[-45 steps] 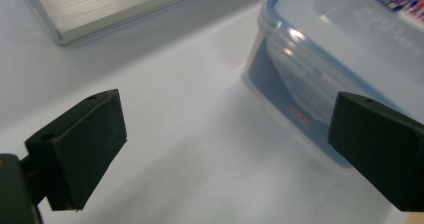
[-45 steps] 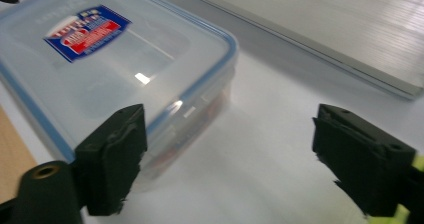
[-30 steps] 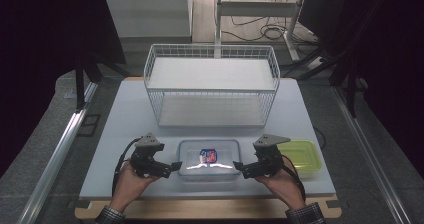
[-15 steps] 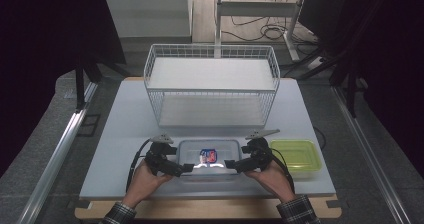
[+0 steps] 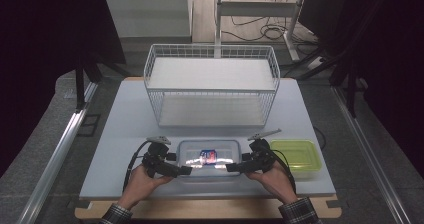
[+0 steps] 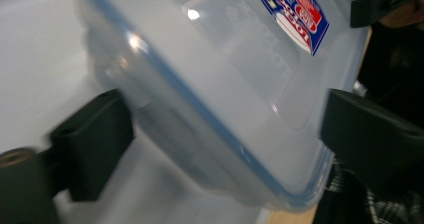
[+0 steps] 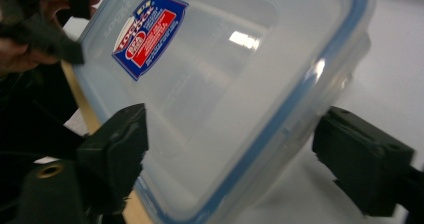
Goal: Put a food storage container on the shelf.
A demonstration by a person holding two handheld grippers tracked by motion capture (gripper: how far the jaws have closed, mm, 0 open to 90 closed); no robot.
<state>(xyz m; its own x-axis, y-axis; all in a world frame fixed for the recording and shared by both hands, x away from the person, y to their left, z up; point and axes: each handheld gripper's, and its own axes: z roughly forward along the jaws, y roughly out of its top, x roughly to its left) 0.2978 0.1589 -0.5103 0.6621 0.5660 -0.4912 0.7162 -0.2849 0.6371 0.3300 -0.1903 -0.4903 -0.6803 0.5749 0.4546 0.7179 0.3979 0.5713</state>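
A clear plastic container (image 5: 207,159) with a blue-sealed lid and a red and blue sticker lies flat at the front of the table. My left gripper (image 5: 185,170) is at its front left corner, my right gripper (image 5: 232,168) at its front right corner. In the left gripper view that corner of the container (image 6: 210,84) sits between the black jaws, which have just been closing and now touch it. In the right gripper view the container (image 7: 225,84) likewise fills the gap, with both pads against it after closing in.
A white wire basket (image 5: 210,84) with a shelf stands behind the container at mid table. A yellow-green shallow tub (image 5: 295,154) lies just right of my right hand. The grey table top (image 5: 125,124) ends at a wooden strip along the front.
Both hands have come inward from beside the container to its front corners. The jaws of both grippers have narrowed around those corners. The container has not shifted.
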